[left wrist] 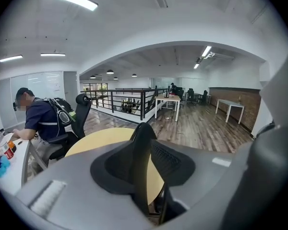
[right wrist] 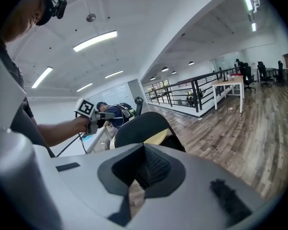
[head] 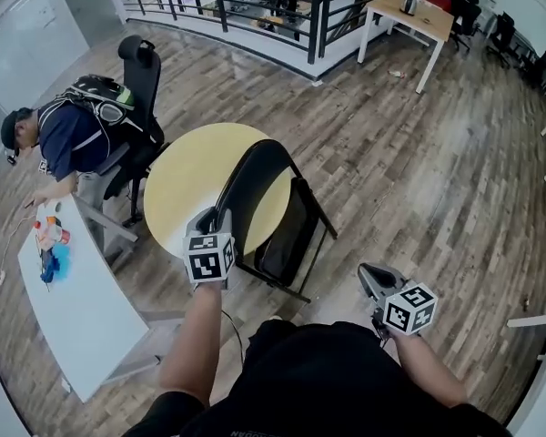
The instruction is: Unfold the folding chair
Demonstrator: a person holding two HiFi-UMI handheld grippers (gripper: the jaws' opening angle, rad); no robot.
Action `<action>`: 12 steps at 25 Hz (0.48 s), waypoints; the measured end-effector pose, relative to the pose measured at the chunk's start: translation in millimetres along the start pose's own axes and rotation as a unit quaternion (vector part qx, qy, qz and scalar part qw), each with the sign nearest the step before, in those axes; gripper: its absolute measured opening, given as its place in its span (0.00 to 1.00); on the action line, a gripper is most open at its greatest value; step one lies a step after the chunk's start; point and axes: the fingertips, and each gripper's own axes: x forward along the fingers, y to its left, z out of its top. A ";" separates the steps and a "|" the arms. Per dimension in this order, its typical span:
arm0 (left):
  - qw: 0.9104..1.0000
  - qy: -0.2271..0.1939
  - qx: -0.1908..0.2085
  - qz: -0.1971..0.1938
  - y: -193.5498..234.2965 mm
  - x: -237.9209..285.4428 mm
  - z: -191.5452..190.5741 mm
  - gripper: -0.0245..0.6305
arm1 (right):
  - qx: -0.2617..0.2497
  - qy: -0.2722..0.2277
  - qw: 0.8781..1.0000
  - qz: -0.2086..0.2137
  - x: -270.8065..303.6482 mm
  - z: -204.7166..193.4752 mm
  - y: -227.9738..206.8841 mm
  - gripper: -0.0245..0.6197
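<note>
the left gripper (head: 211,218) has its jaws parted about halfway. the thin top edge of the black folding chair (head: 255,185) stands in the gap between them. the pads do not look pressed onto it, so this reads as lined up for a grip rather than a hold. the right gripper (head: 371,276) is closed on nothing. it hangs low on the other side, apart from the chair frame, and points towards the chair.

the chair stands on the wooden floor (head: 419,180), right against the near side of the round yellow table (head: 187,185). its curved backrest faces the left gripper. its seat (head: 287,235) seems to hang steeply between the side bars rather than lie level. the legs look spread only part of the way.

judged from that, the unfolding is under way but not done. the chair is upright and reachable and one gripper is at the backrest, but nothing is clamped yet. what seems left is to take hold of the backrest, steady or pull the frame with the other gripper, and bring the seat down flat until the legs lock out.

further off, a person (head: 68,139) bends over a white desk (head: 82,299) at the left, clear of the chair.
</note>
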 end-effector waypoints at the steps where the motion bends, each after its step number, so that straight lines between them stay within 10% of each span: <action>1: 1.000 0.002 0.000 -0.003 6.6 6.2 -0.6 0.23 | 0.003 0.001 1.000 -0.008 0.2 -1.4 2.0 0.05; 12: 0.994 0.075 -0.030 -0.077 49.2 88.2 -35.0 0.32 | 0.051 0.038 0.995 -0.081 4.3 -33.4 22.1 0.05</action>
